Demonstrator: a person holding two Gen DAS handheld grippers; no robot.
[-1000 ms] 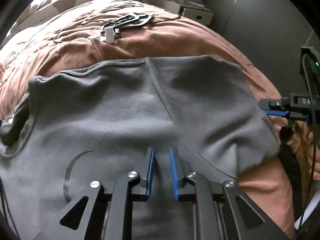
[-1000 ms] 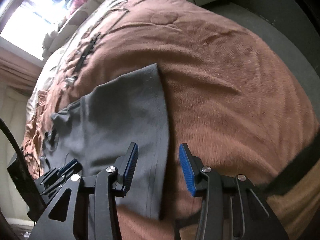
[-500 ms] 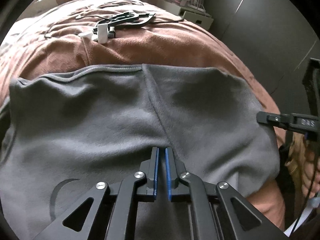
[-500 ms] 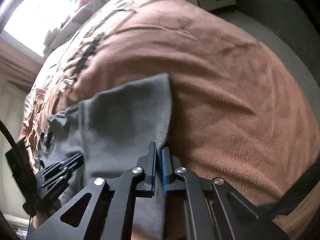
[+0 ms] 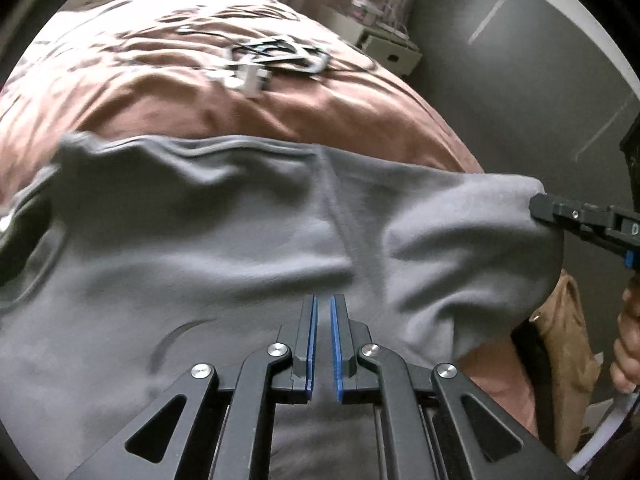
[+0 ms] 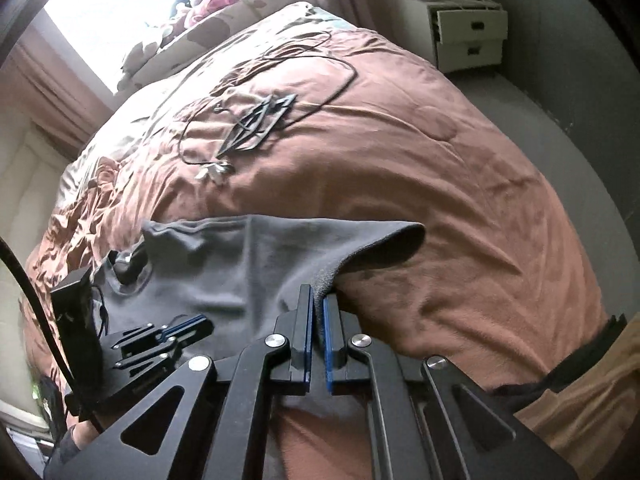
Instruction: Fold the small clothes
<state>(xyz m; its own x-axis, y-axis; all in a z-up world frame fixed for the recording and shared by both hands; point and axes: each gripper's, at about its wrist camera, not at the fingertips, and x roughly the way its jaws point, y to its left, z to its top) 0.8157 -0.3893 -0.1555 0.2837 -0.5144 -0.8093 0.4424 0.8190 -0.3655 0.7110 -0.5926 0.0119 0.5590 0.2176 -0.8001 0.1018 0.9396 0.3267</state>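
Fingers on both our tools were apart a moment ago; now both pairs are squeezed together on the gray shirt (image 5: 224,248); we see the cloth pinched in each one. Our left gripper (image 5: 322,312) bites the near hem of the shirt close to the middle seam; its blue pads are very narrow with only cloth between them. Our right gripper (image 6: 317,312) holds the shirt's right edge; that edge has come up off the brown blanket (image 6: 440,184), and we can see dark shade under the lifted flap. A second ago the whole shirt lay flat; now one side hangs in the air while the rest rests on the bed, spread wide just in front of us.

We think this means the grab is done and the first fold can start; the lifted side likely has to travel across the shirt to the other side; the cloth is soft and may slip or bunch.

We count one shirt; two grippers, both gripping it; one blanket; one tangle of black cables (image 6: 256,124) far up the bed with a small white plug (image 5: 250,78); one white set of drawers (image 6: 466,38) with two drawers by the wall.
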